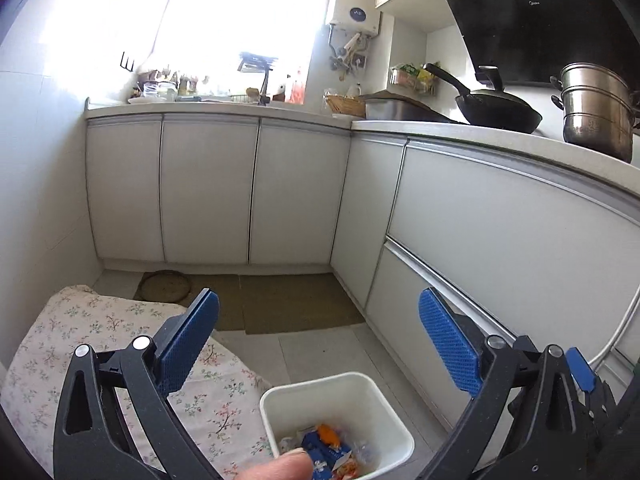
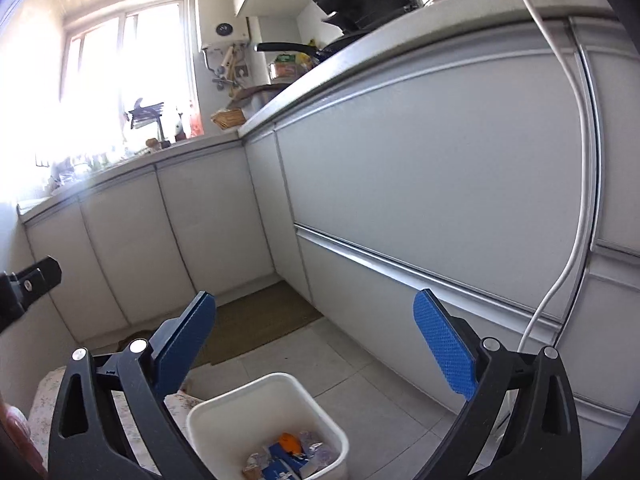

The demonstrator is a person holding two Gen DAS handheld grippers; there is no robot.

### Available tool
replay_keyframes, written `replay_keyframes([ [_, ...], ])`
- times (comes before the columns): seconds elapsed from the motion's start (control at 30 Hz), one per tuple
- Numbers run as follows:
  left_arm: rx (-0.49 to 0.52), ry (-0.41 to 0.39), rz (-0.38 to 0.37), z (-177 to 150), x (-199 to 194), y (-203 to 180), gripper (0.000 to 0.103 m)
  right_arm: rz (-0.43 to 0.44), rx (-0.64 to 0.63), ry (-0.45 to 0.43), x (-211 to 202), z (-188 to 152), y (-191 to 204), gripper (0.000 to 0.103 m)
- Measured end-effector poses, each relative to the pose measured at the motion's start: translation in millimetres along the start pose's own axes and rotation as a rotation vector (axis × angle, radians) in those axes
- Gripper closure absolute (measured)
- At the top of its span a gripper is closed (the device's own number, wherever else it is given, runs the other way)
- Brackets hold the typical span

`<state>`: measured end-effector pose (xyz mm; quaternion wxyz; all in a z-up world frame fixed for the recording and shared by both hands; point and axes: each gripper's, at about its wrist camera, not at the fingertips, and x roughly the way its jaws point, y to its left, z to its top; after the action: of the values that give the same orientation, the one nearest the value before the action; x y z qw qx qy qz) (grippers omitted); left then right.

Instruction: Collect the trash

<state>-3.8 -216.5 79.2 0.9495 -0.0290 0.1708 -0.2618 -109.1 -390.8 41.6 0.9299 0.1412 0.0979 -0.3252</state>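
A white square trash bin (image 1: 362, 394) stands on the tiled floor below both grippers; it also shows in the right wrist view (image 2: 224, 408). It holds several pieces of trash (image 1: 326, 446): blue and orange wrappers and crumpled plastic, also seen from the right wrist (image 2: 288, 454). My left gripper (image 1: 318, 338) is open and empty above the bin. My right gripper (image 2: 314, 334) is open and empty above the bin too. Part of the left gripper (image 2: 30, 284) shows at the left edge of the right wrist view.
A floral cloth-covered surface (image 1: 100, 344) lies left of the bin. White kitchen cabinets (image 1: 500, 240) run along the right and back. A brown mat (image 1: 296, 304) lies on the floor. A wok (image 1: 496, 108) and steel pot (image 1: 596, 112) sit on the counter. A white cable (image 2: 576, 200) hangs down the cabinet.
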Motion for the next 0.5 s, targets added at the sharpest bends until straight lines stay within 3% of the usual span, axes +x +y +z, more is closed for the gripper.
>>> replay_keyframes([
  [0.13,0.079,0.023,0.1,-0.8,-8.2,5.8,0.007,-0.002,0.002,0.046,-7.8,4.4,13.1,0.007],
  [0.27,0.084,0.086,0.156,-7.9,-11.2,19.9,0.007,-0.005,-0.013,0.083,-15.1,1.9,31.4,0.007],
  [0.5,0.024,0.171,0.179,-18.1,-13.1,58.3,0.007,0.019,-0.068,0.116,-27.6,-17.0,69.4,0.007],
])
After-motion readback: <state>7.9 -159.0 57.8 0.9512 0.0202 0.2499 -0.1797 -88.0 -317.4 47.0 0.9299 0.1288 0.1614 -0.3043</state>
